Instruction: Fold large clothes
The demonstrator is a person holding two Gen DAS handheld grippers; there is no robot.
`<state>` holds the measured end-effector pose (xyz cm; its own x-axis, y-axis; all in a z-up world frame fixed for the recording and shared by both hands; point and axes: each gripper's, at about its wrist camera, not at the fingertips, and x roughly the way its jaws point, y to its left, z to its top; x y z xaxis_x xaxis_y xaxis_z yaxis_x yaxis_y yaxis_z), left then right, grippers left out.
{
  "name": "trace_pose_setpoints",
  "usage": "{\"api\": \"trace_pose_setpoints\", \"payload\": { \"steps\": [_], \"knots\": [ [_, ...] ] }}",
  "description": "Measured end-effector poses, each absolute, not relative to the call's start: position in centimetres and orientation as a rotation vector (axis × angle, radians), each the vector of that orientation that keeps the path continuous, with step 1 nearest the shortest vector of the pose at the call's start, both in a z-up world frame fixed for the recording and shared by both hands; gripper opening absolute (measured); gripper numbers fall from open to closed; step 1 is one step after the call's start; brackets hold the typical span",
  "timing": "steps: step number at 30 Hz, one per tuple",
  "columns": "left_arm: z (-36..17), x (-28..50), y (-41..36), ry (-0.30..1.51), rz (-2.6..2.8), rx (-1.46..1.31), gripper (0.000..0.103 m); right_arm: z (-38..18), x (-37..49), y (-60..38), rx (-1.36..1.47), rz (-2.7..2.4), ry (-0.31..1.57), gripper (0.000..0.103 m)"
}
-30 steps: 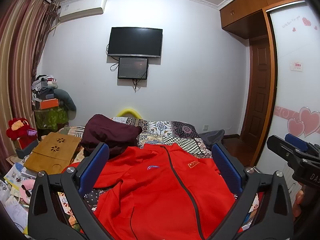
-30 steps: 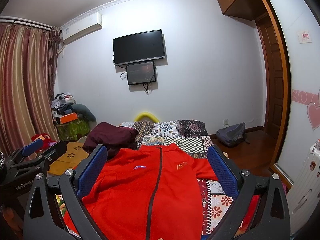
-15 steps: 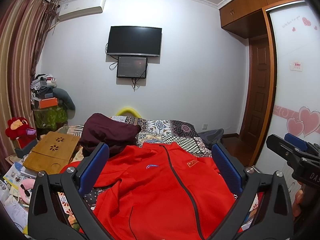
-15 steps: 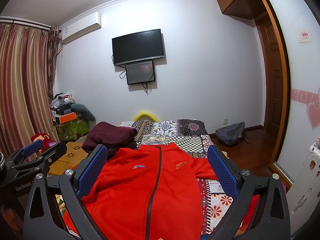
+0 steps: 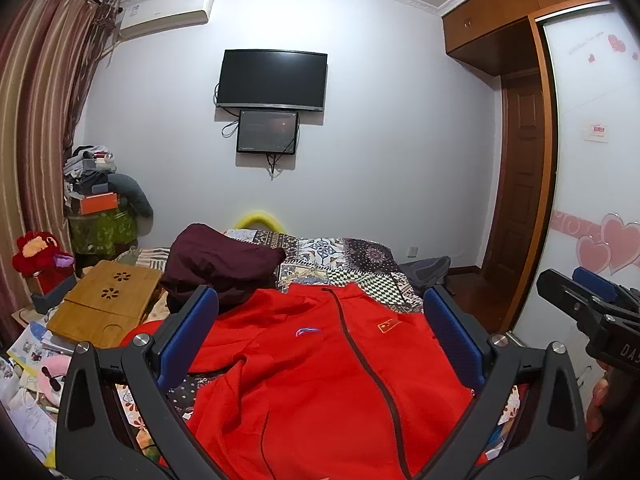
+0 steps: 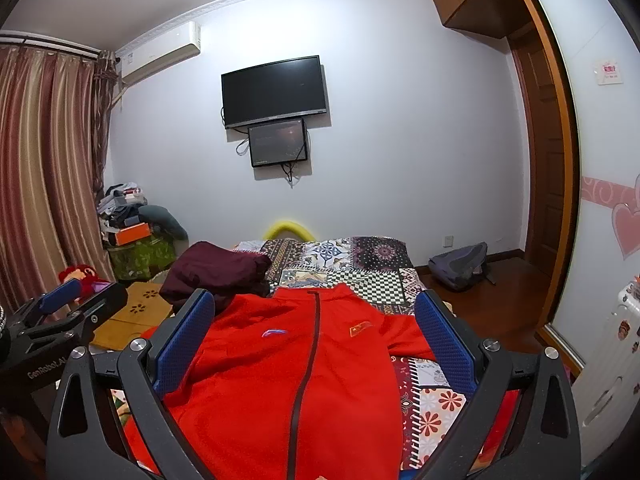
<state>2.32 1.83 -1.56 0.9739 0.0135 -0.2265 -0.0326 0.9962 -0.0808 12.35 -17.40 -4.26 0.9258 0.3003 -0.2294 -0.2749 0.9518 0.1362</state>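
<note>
A red zip-up jacket (image 5: pixel 320 376) lies front up and spread flat on the patchwork bed cover (image 5: pixel 344 264), collar toward the far wall. It also shows in the right wrist view (image 6: pixel 304 368). My left gripper (image 5: pixel 320 320) is open and empty, held above the jacket's near part. My right gripper (image 6: pixel 312 316) is open and empty too, above the jacket. The right gripper's body shows at the right edge of the left wrist view (image 5: pixel 592 320); the left gripper's body shows at the left edge of the right wrist view (image 6: pixel 60 320).
A dark maroon garment (image 5: pixel 216 260) lies bunched on the bed beyond the jacket's left shoulder. A wooden lap tray (image 5: pixel 104 304) and papers sit left of the bed. A grey backpack (image 6: pixel 460 264) lies on the floor at right, near the wardrobe door.
Both views have shifted only slightly; the scene sits a little higher in the frames. The jacket has not moved and both grippers stay open.
</note>
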Motion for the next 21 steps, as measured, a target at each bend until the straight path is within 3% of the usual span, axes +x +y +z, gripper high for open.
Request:
{"api": "trace_pose_setpoints", "payload": {
  "steps": [21],
  "knots": [
    [-4.6,10.3,9.6,0.351,0.18,-0.149,0.103,-5.9,18.6,-15.4,0.039,0.25,0.374,0.1]
  ]
}}
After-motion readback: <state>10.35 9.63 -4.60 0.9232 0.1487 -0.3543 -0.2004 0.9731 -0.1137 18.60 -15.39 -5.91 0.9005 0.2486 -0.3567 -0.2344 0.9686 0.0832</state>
